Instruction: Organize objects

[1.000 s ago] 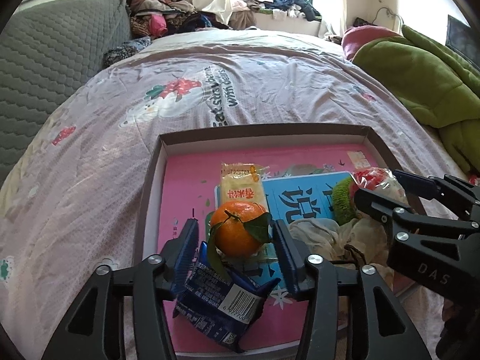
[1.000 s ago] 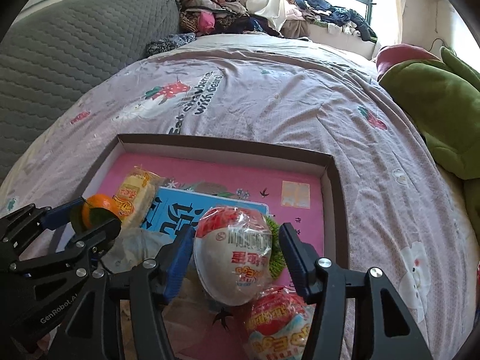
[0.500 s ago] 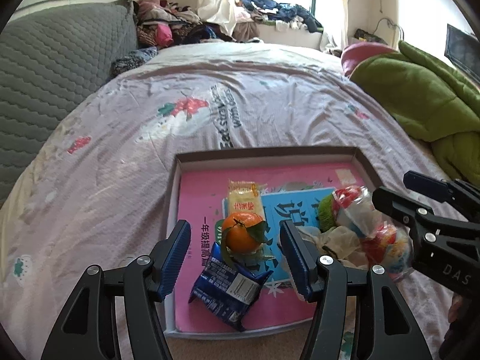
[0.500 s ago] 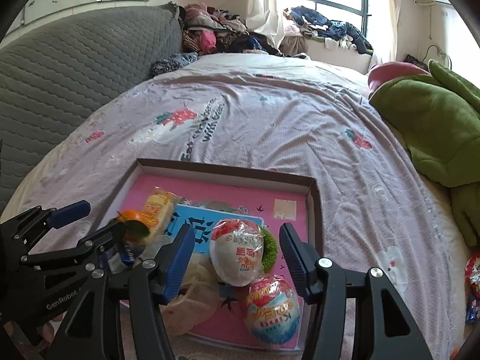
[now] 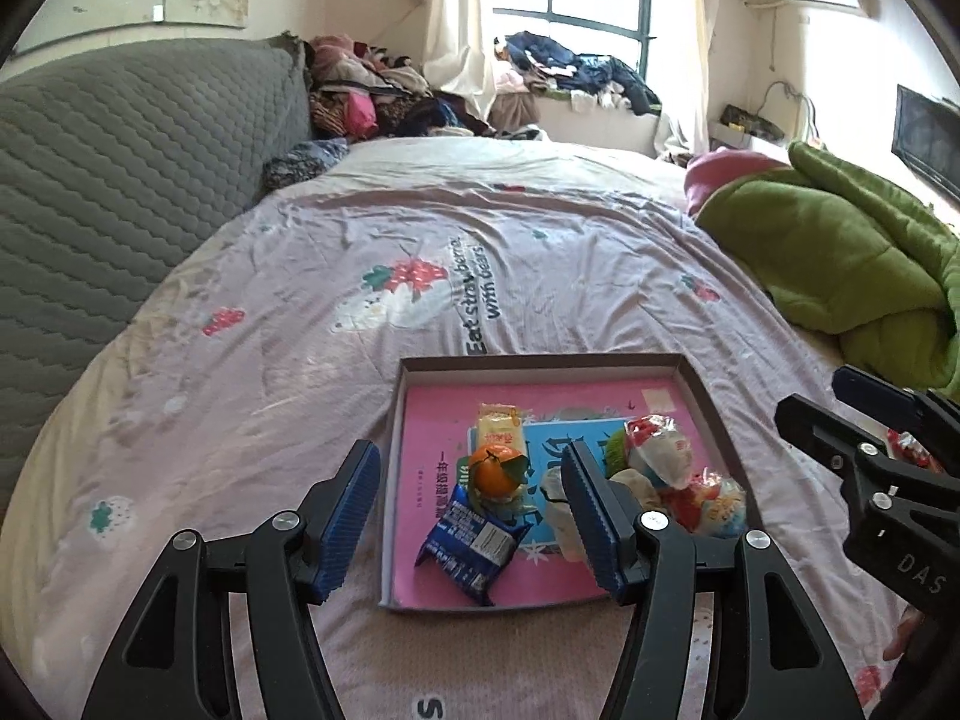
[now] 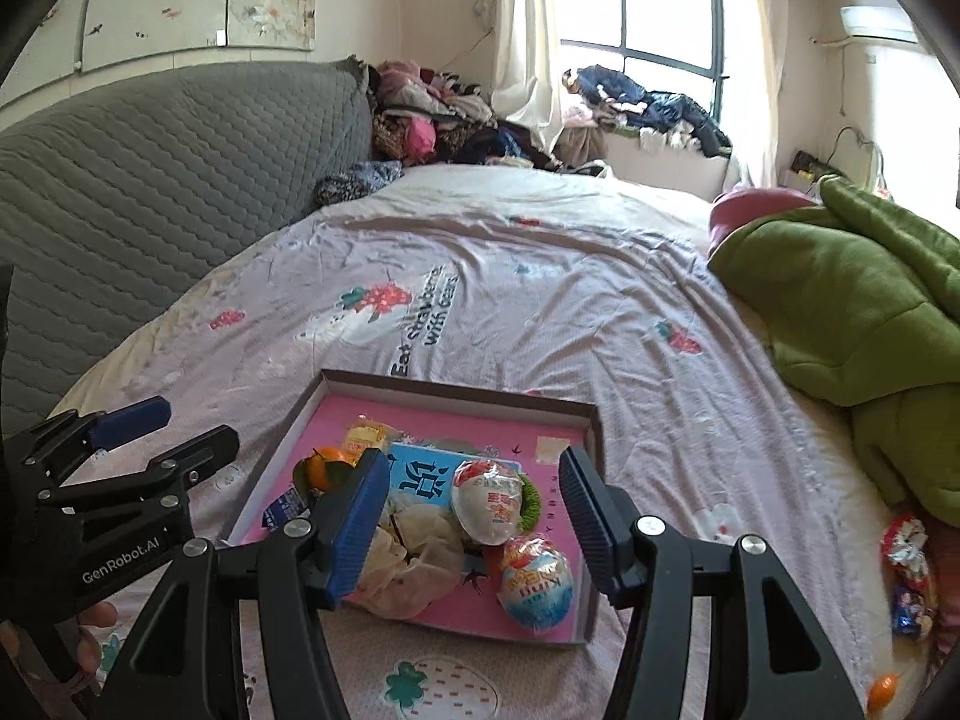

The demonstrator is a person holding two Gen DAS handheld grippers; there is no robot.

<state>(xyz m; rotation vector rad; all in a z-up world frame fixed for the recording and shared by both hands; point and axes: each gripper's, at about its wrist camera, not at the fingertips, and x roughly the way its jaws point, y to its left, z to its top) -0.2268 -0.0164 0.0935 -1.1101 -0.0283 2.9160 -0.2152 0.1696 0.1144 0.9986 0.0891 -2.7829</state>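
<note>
A shallow cardboard box with a pink bottom lies on the bed. In it are an orange, a blue snack packet, a yellow snack packet, two wrapped toy eggs and a cream plastic bag. My left gripper is open and empty, held above the box's near left side. My right gripper is open and empty, held above the near edge of the box.
The bed has a lilac strawberry-print sheet. A green quilt lies at the right, a grey padded headboard at the left. Wrapped sweets lie on the sheet right of the box. Clothes are piled by the window.
Both grippers have pulled back and up from the box, away from the orange and the egg between their fingers. The objects stay in the box.
</note>
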